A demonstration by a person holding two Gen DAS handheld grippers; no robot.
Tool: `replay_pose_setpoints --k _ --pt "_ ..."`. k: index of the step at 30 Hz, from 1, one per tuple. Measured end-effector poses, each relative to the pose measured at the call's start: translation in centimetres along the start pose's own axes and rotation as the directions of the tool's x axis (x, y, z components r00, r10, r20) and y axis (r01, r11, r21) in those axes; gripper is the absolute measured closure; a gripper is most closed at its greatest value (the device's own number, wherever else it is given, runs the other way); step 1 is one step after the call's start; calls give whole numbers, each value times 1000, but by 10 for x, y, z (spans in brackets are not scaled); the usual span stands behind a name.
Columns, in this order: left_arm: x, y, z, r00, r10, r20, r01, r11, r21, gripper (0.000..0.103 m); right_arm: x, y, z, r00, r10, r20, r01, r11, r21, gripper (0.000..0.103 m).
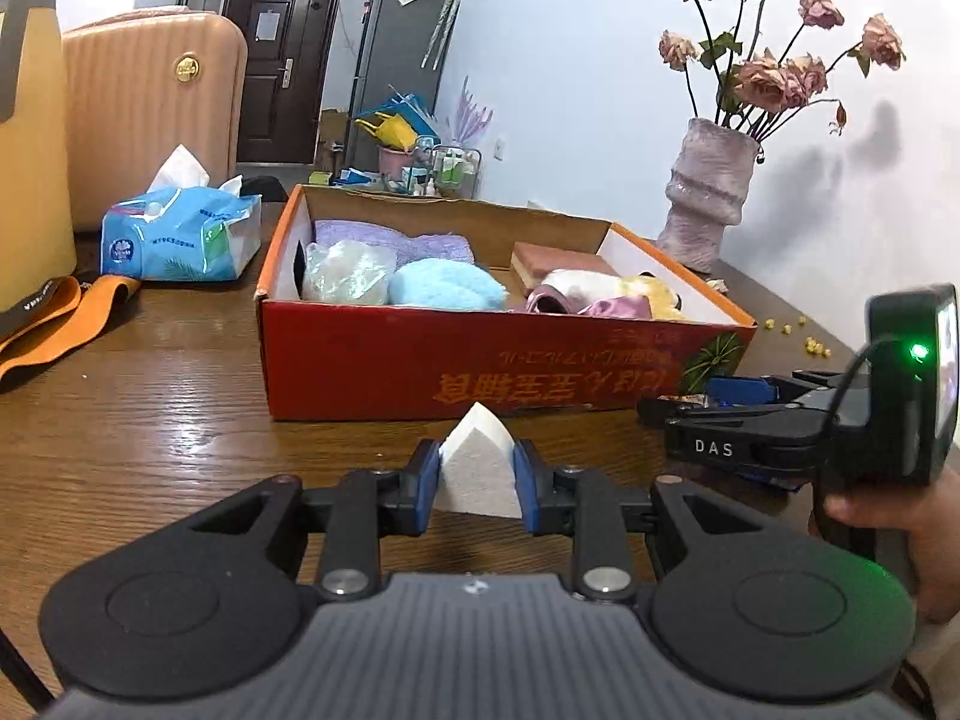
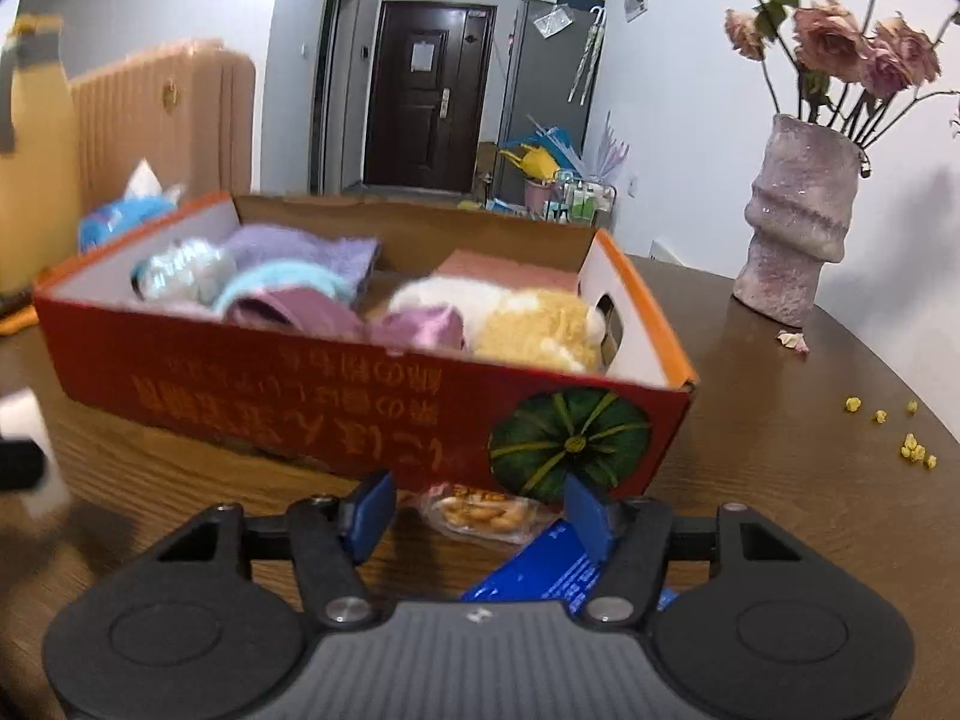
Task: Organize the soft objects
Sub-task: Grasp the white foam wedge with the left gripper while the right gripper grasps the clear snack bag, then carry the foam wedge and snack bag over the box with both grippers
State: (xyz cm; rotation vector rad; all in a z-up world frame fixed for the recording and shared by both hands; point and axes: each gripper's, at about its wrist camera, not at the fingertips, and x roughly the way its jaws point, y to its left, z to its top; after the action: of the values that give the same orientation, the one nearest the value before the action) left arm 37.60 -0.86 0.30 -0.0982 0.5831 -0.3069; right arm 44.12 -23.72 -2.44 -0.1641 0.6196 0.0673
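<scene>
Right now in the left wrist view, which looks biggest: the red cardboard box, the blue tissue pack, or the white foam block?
1. Red cardboard box
2. Blue tissue pack
3. White foam block, though it sits nearest the camera, so it is flattered.

walls: white [image 1: 570, 60], upper right
door: dark brown [image 1: 279, 66], top center, shut
fridge: grey [image 1: 402, 54], right of door
table: brown wood [image 1: 150, 408], glossy, lower half
suitcase: pink [image 1: 150, 108], upper left, behind table
</scene>
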Motion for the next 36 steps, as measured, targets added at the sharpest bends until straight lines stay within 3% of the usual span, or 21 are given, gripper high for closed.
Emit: replay_pose_setpoints --k 6,12,16,18,21,23,28,36 --pt "1 -2 -3 1000 -22 -14 22 1000 2 75 1 -8 -2 999 32 -5 -32 999 44 62" --pt "5 -3 -7 1000 9 -27 -9 1000 12 75 -7 4 -7 995 104 -4 -104 994 -39 70" --pt "4 -6 -7 1000 13 -12 -13 999 35 75 -17 8 -8 977 206 53 -204 978 -35 71" --pt "3 -10 -8 1000 22 15 -23 998 63 75 -30 15 -8 965 237 113 -229 970 -78 71" --pt "-3 -14 -6 999 31 31 -32 998 53 75 -60 20 -5 919 302 253 -287 953 -95 70" --pt "-19 -21 -5 998 30 51 -32 998 46 75 -80 22 -4 922 270 279 -264 963 -57 70" --pt "-66 -50 -23 996 -13 84 6 996 90 75 -136 9 -32 908 317 275 -339 940 36 70" --pt "-106 -82 -24 988 -46 145 30 994 108 75 -197 -7 -67 907 298 298 -332 941 70 70"
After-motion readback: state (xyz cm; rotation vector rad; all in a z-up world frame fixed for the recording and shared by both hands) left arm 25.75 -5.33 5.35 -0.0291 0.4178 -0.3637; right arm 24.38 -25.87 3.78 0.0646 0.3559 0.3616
